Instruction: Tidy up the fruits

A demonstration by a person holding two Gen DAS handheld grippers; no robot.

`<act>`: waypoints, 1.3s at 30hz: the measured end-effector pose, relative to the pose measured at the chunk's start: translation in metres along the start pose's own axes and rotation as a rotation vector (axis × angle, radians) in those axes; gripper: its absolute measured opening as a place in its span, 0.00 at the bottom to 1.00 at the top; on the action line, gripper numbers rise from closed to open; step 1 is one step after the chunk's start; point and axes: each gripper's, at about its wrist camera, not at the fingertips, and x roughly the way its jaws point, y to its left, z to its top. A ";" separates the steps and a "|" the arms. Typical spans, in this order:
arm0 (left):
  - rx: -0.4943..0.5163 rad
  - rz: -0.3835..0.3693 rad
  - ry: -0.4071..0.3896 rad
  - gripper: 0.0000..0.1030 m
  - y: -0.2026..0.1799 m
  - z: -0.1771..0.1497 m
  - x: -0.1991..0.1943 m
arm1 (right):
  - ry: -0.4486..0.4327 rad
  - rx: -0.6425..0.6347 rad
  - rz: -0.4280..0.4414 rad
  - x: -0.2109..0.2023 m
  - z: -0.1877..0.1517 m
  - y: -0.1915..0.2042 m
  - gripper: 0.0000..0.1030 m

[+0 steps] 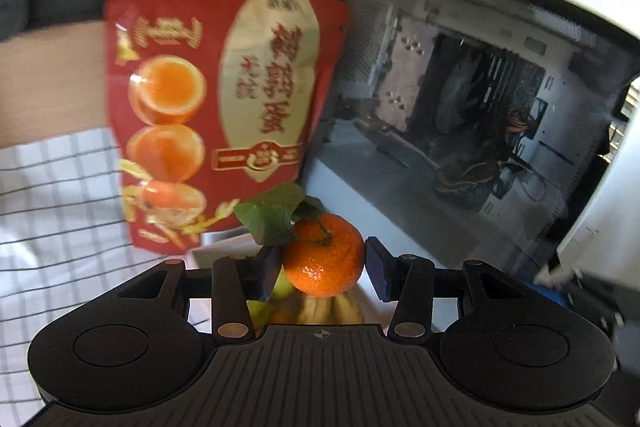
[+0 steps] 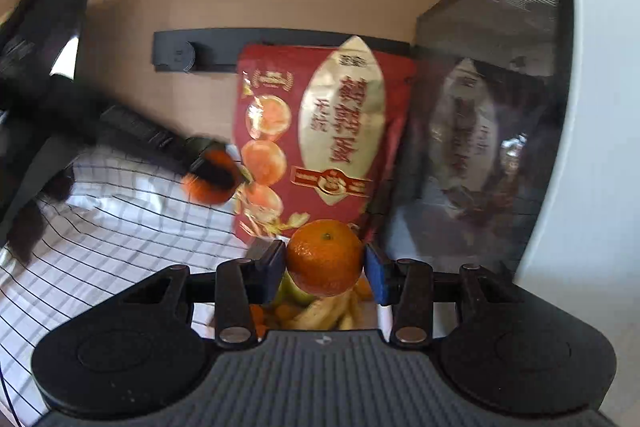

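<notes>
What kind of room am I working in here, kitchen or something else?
Probably a home desk or study, not a kitchen: a glass-sided computer case stands beside a red snack bag on a checked cloth.

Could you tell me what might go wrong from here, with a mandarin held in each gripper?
1. The left gripper holds its leafy mandarin only at the sides; the round fruit could slip and drop onto the fruit pile below.
2. The right gripper's mandarin sits close to the red snack bag; moving forward may topple it.
</notes>
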 end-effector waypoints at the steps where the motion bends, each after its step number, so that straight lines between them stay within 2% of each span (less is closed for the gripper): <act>1: -0.008 -0.012 0.022 0.49 0.001 0.002 0.012 | 0.012 -0.001 -0.011 0.000 -0.004 -0.001 0.41; 4: -0.039 -0.027 0.136 0.49 0.002 -0.006 0.060 | 0.052 0.019 -0.039 -0.002 -0.018 -0.007 0.41; 10: -0.045 -0.004 0.394 0.48 0.011 -0.054 0.129 | 0.115 0.075 -0.084 -0.004 -0.040 -0.023 0.41; 12: -0.072 -0.020 0.418 0.48 0.017 -0.064 0.133 | 0.125 0.083 -0.090 -0.003 -0.044 -0.025 0.41; 15: -0.105 -0.042 0.383 0.47 0.025 -0.067 0.118 | 0.138 0.089 -0.084 0.004 -0.045 -0.024 0.41; 19: -0.156 -0.082 0.247 0.47 0.039 -0.056 0.076 | 0.150 0.085 -0.053 0.016 -0.042 -0.018 0.41; 24: -0.181 -0.009 0.132 0.47 0.056 -0.072 0.025 | 0.146 0.071 0.007 0.042 -0.030 -0.010 0.41; 32: -0.220 0.119 0.151 0.47 0.070 -0.135 -0.011 | 0.117 0.060 0.086 0.126 0.003 0.005 0.41; 35: -0.216 0.170 0.156 0.47 0.071 -0.152 -0.013 | 0.154 0.060 0.091 0.146 0.003 0.012 0.49; 39: -0.205 0.236 0.161 0.47 0.067 -0.173 -0.012 | 0.176 0.083 0.151 0.135 -0.015 0.023 0.60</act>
